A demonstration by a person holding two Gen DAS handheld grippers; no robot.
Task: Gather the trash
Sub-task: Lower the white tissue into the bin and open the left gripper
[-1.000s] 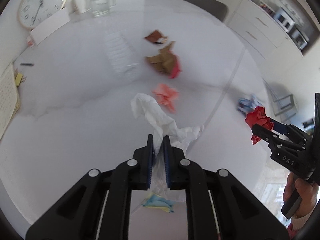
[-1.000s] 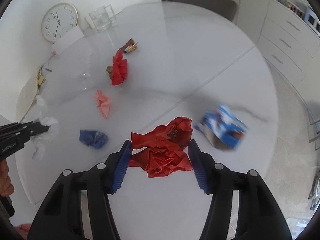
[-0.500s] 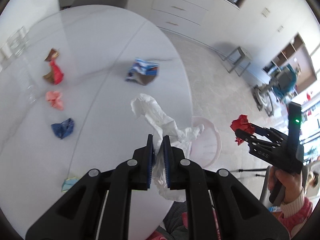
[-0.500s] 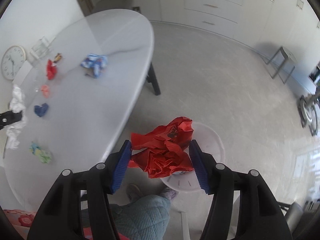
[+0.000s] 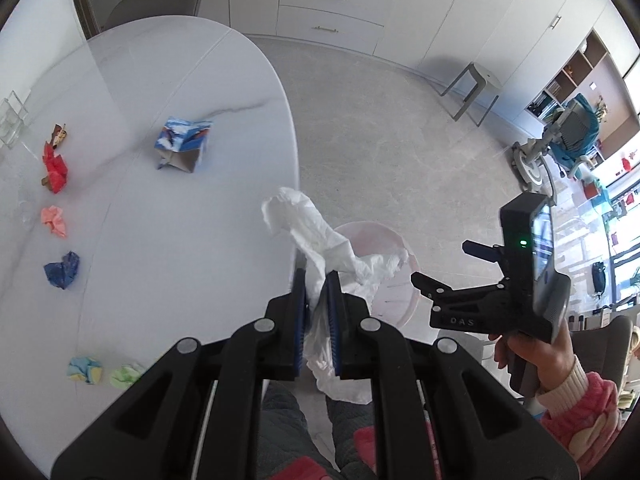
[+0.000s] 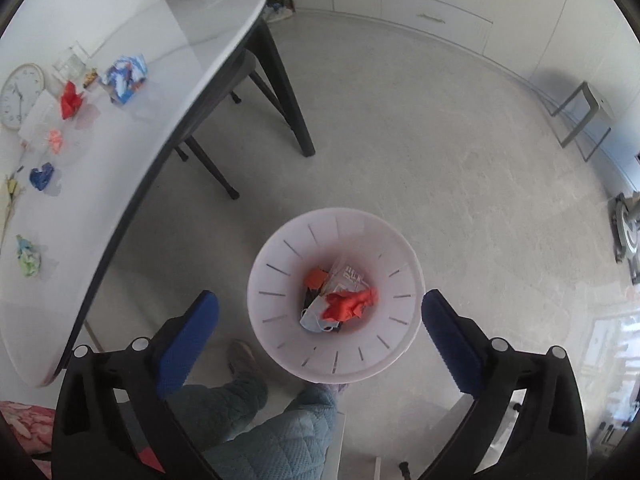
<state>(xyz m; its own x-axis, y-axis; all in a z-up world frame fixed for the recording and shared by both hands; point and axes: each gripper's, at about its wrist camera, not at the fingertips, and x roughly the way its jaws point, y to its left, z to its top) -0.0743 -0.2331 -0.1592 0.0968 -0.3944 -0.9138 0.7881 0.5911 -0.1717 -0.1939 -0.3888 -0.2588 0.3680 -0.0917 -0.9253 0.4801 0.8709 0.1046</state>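
Several scraps left on desk (image 5: pixel 168 240): blue wad (image 5: pixel 62 269), pink wad (image 5: pixel 54 220), printed carton (image 5: pixel 182 148). Left tool (image 5: pixel 316 292) clamped on white tissue (image 5: pixel 320 244), desk edge below, pink bin (image 5: pixel 394 280) just to its right and lower. Right tool (image 6: pixel 320 320) directly above bin, jaws opening, nothing between; red paper (image 6: pixel 350 302) lying inside. Short rightward carry needed, by judgement.

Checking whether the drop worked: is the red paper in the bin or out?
In. The red paper lies at the bottom of the bin, below the empty, opening right gripper.
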